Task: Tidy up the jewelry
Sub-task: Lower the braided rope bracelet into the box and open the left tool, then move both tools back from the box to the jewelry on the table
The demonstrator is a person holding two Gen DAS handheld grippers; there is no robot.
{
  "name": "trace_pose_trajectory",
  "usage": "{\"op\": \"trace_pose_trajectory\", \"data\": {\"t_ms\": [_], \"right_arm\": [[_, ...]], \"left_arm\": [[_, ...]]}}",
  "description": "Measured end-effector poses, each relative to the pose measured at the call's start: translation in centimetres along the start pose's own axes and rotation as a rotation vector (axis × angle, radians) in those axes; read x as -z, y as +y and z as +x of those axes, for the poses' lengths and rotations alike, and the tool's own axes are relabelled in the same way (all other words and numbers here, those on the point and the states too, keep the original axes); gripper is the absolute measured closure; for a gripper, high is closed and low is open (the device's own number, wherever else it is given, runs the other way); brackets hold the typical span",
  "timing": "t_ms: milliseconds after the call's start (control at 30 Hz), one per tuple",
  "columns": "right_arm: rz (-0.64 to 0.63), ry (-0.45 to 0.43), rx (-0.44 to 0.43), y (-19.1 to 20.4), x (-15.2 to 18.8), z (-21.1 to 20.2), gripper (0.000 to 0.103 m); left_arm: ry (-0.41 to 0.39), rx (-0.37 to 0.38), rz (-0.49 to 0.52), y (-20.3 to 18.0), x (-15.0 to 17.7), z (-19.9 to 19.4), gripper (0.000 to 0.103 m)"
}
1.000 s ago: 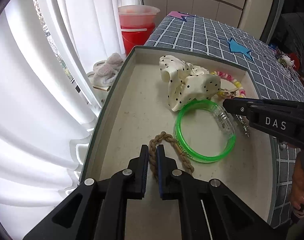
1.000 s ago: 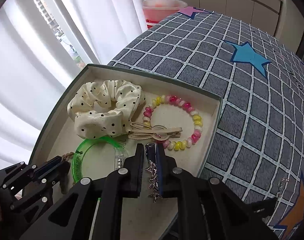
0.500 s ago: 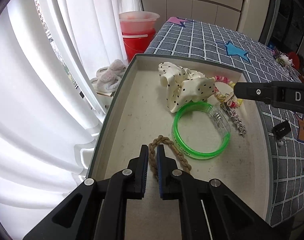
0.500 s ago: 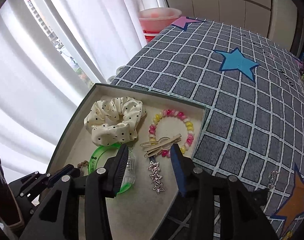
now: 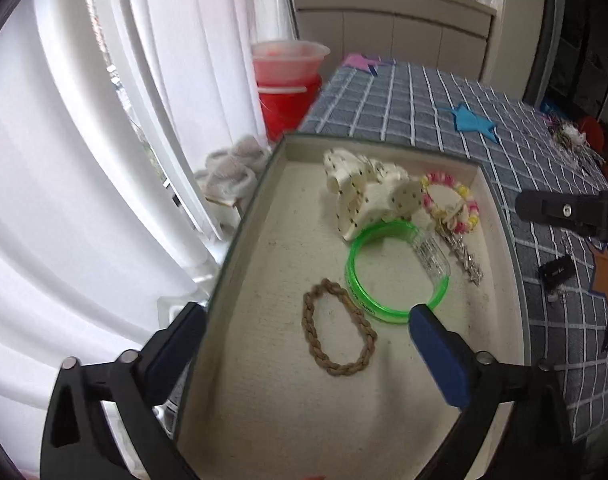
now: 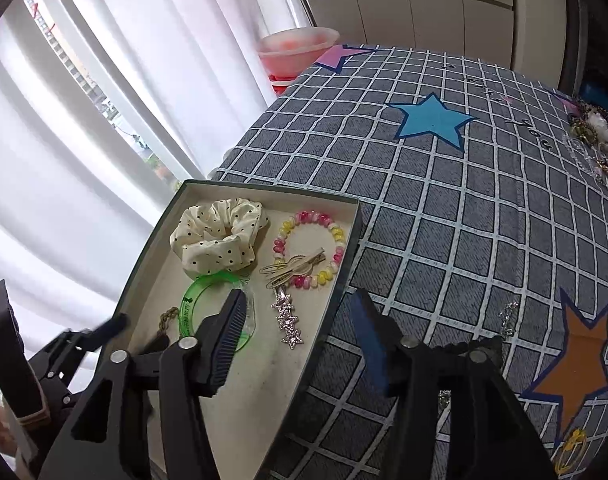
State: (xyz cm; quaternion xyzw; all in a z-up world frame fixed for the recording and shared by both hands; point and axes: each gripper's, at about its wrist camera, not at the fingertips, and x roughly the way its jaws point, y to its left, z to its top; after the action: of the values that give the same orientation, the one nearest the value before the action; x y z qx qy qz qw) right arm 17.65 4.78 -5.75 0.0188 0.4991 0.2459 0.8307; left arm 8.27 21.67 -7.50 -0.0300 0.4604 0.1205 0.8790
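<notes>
Both grippers released, nothing held: left gripper (image 5: 304, 344) jaws spread wide over the near end of the tray (image 5: 240, 232), right gripper (image 6: 300, 336) also wide, straddling the tray's right wall. Braided band (image 5: 338, 330) lies flat just ahead of my left tips, between them, just beside the green bangle (image 5: 396, 272). Fwd of that: polka-dot scrunchie (image 5: 364, 192), bead bracelet (image 5: 452, 208), gold clips (image 6: 292, 270), star clip (image 6: 290, 324), all packed close at the far right. Risks: my right finger (image 6: 224, 340) hangs over the bangle, so a careless drop could nudge it into the star clip; the other right finger sits outside the wall and may catch the rim and shift the tray, which looks close to the table edge on my left, curtain side. More pieces are on the grid cloth (image 6: 484, 220) to the right, small and thin, likely to slip from the pads. Room: white curtains left, red bucket (image 5: 288, 92) and cabinets ahead.
</notes>
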Motion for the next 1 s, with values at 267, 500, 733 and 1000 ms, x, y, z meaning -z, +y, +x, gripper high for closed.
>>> {"op": "trace_pose_trajectory", "data": {"t_ms": [267,500,733,1000], "right_arm": [[0.007,-0.024,-0.009,-0.2,0.4,-1.1,0.019],[-0.020,-0.058,-0.010,0.2,1.7,-2.6,0.000],[0.002,-0.073,0.006,-1.4,3.6,-5.0,0.000],[0.088,-0.094,0.061,-6.5,6.9,-8.8,0.000]], "left_arm": [[0.007,0.008,0.018,-0.5,0.3,-0.9,0.000],[0.000,0.027,0.035,-1.5,0.7,-2.1,0.000],[-0.024,0.053,0.088,-3.8,1.1,-4.0,0.000],[-0.054,0.099,0.166,-8.0,1.5,-5.9,0.000]]}}
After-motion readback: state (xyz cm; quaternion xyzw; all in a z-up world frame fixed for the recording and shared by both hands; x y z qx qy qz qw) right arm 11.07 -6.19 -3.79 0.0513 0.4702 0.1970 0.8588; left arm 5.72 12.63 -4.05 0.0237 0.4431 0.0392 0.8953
